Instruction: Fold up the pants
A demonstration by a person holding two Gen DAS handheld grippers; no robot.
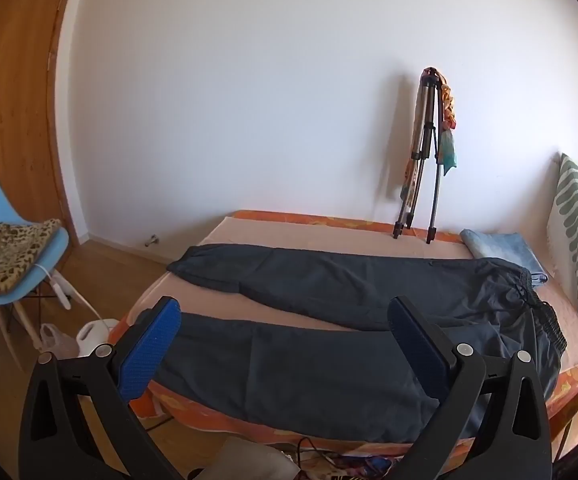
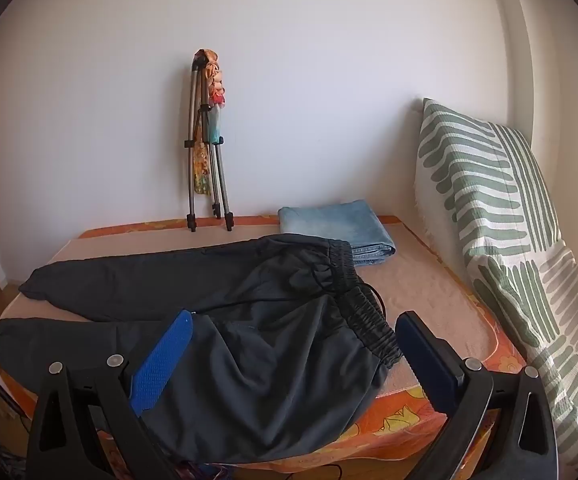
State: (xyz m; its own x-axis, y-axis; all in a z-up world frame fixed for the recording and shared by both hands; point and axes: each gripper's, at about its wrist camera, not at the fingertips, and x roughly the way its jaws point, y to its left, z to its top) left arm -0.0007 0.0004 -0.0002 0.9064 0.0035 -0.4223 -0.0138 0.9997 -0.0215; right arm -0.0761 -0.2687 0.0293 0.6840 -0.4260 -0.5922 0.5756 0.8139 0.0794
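Presently the dark pants (image 1: 329, 320) lie spread flat on the bed (image 1: 369, 236), legs parted in a V with the cuffs toward the foot of the bed and the elastic waistband (image 2: 363, 320) toward the pillow end; the near leg overhangs the front edge of the mattress. No fold has yet been made, so the work is judged to stand at its opening step. The left gripper (image 1: 285, 340) hovers above the near leg with its fingers apart and nothing between them. The right gripper (image 2: 293, 354) hovers over the hip and waistband region, fingers likewise apart and empty. Neither gripper appears to touch the cloth. The next move, in my judgement, calls for each gripper to descend and pinch the near leg, one toward the cuff and one at the waistband, then carry it across onto the far leg so the two align. The loose drawstring (image 2: 273, 300) trails across the fabric and may snag or bunch in a grasp. The fabric looks thin and slippery, so a shallow pinch may slip. The bed carries a peach sheet over an orange patterned cover. Folded blue jeans (image 2: 341, 228) lie beside the waistband at the far side, apparently just touching it. A collapsed tripod (image 2: 209, 152) leans against the white wall, a green-striped pillow (image 2: 489, 200) stands at the head, and a blue chair (image 1: 5, 240) stands near a wooden door (image 1: 13, 100).
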